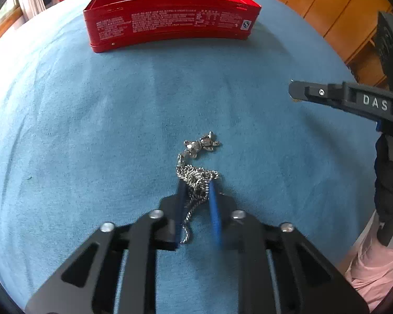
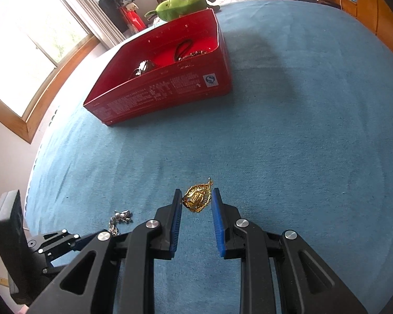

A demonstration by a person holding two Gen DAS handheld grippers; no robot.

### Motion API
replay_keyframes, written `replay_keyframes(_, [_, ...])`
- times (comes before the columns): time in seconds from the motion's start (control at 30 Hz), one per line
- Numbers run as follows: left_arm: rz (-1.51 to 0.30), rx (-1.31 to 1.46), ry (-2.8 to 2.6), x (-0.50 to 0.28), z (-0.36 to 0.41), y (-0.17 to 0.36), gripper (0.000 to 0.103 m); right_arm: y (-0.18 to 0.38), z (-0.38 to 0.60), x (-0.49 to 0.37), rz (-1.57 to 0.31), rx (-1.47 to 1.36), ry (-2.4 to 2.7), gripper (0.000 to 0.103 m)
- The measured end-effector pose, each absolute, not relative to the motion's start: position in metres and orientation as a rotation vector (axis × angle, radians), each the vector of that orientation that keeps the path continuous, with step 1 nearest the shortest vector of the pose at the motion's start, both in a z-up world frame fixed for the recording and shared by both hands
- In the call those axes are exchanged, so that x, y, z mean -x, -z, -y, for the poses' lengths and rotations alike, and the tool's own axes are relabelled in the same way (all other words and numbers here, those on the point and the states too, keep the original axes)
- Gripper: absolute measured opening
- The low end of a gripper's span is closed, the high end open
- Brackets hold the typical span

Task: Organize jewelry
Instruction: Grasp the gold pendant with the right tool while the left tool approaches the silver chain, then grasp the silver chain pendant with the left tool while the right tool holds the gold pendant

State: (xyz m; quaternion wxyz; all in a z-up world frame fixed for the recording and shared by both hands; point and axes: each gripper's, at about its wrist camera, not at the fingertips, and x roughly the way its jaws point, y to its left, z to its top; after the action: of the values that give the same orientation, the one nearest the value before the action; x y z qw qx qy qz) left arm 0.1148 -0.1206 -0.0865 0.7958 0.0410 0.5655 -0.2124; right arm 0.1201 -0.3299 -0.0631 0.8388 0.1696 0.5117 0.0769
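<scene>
pickup step: left gripper [image 1: 196, 183] nipped on the chain [image 1: 196, 180], right gripper [image 2: 196, 196] part-closed pinching the gold piece [image 2: 197, 198]; next, carry both to the tin [image 2: 170, 86].

both wrist views look low across blue cloth [image 1: 91, 120] toward red tin [image 1: 170, 23].

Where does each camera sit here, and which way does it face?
Left wrist: on the left gripper, facing forward over the blue cloth to the red tin; its fingers straddle the silver chain; the right gripper enters from the right.
Right wrist: on the right gripper, above the cloth, looking into the tin; its fingers flank a gold ornament; the left gripper shows lower left.
Shared: tin, cloth, chain.
</scene>
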Motion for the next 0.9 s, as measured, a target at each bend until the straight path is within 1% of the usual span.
replay_keyframes(0.07, [-1.211,-0.079,0.451,-0.115,0.120,0.085,0.010,0.062,0.333,-0.118,-1.075,-0.367,-0.169,0.023])
replay_keyframes(0.13, [-1.197,-0.062,0.448,-0.117,0.115,0.080,0.003,0.061,0.336,-0.117,-1.069,-0.372,-0.173,0.023])
replay_keyframes(0.33, [-1.123,-0.018,0.397,-0.142,0.110,0.058,0.003,0.058,0.340,-0.116,-1.059,-0.379,-0.192,0.022])
replay_keyframes(0.43, [-1.145,-0.036,0.405,-0.152,0.114,0.062,0.005,0.058,0.339,-0.118,-1.059,-0.382,-0.202,0.023])
replay_keyframes(0.47, [-1.146,-0.048,0.402,-0.154,0.115,0.062,0.009,0.058,0.339,-0.118,-1.059,-0.380,-0.205,0.023])
replay_keyframes(0.5, [-1.148,-0.064,0.397,-0.154,0.116,0.063,0.026,0.058,0.339,-0.118,-1.060,-0.378,-0.205,0.023])
replay_keyframes(0.53, [-1.149,-0.067,0.391,-0.153,0.115,0.064,0.038,0.058,0.339,-0.118,-1.061,-0.376,-0.205,0.022])
replay_keyframes(0.57, [-1.134,-0.065,0.388,-0.152,0.113,0.063,0.055,0.059,0.339,-0.119,-1.063,-0.375,-0.205,0.022])
replay_keyframes(0.6, [-1.115,-0.076,0.384,-0.149,0.113,0.063,0.058,0.059,0.340,-0.120,-1.065,-0.374,-0.204,0.022])
replay_keyframes(0.73, [-1.119,-0.106,0.404,-0.136,0.108,0.065,0.058,0.062,0.339,-0.124,-1.075,-0.378,-0.201,0.023])
replay_keyframes(0.9, [-1.158,-0.170,0.395,-0.142,0.125,0.090,0.056,0.062,0.334,-0.126,-1.078,-0.376,-0.208,0.022])
